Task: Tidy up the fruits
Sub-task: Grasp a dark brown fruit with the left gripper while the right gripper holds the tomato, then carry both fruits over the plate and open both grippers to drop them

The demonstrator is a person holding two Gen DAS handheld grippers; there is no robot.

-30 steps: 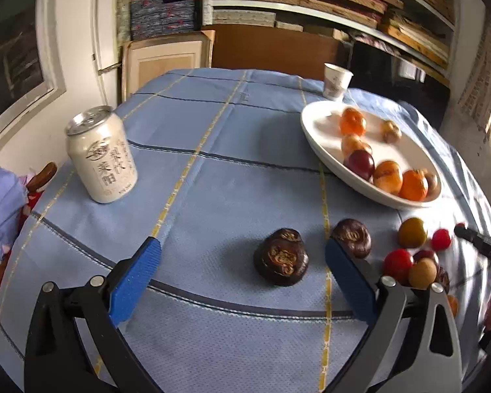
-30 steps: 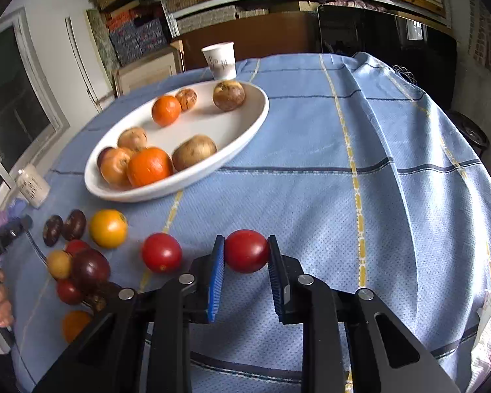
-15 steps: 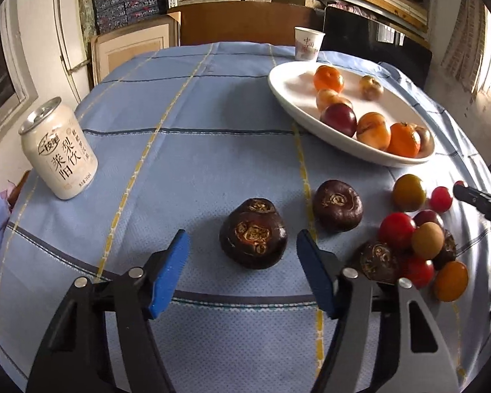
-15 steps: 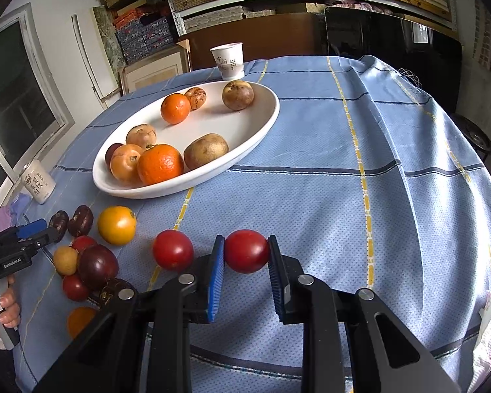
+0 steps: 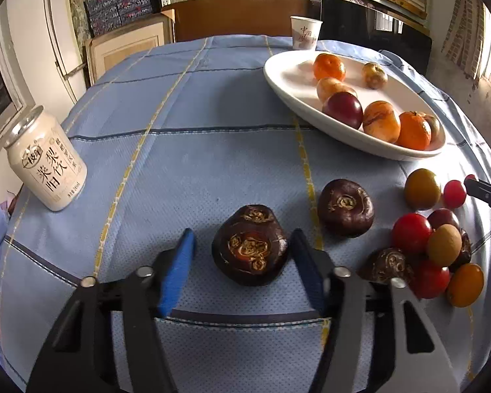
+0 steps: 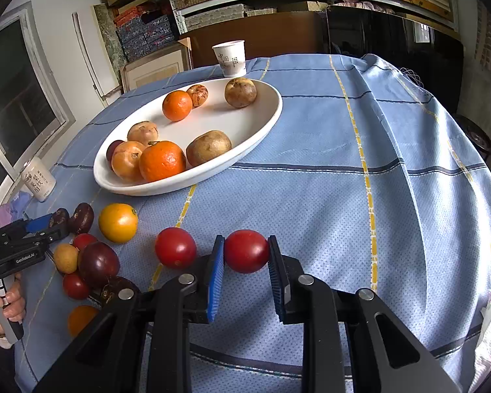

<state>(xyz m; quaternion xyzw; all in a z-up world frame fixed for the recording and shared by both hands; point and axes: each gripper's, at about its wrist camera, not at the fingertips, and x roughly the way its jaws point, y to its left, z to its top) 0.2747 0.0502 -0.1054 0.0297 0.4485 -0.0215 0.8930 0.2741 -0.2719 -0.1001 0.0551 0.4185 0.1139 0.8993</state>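
Left jaws gape around the dark water chestnut [image 5: 250, 245] at lower centre, the right-hand pad touching it; right jaws grip a red tomato [image 6: 246, 251]. Centre before squeezing, gently.

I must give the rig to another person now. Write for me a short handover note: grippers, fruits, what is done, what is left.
Right hand-held gripper: shut on a red tomato, low over the tablecloth.
Left hand-held gripper: open around a dark water chestnut; the right pad touches it, the left does not.
Done: seven fruits lie in the white plate.
Left: both these fruits, a second chestnut, a loose tomato and the small pile.
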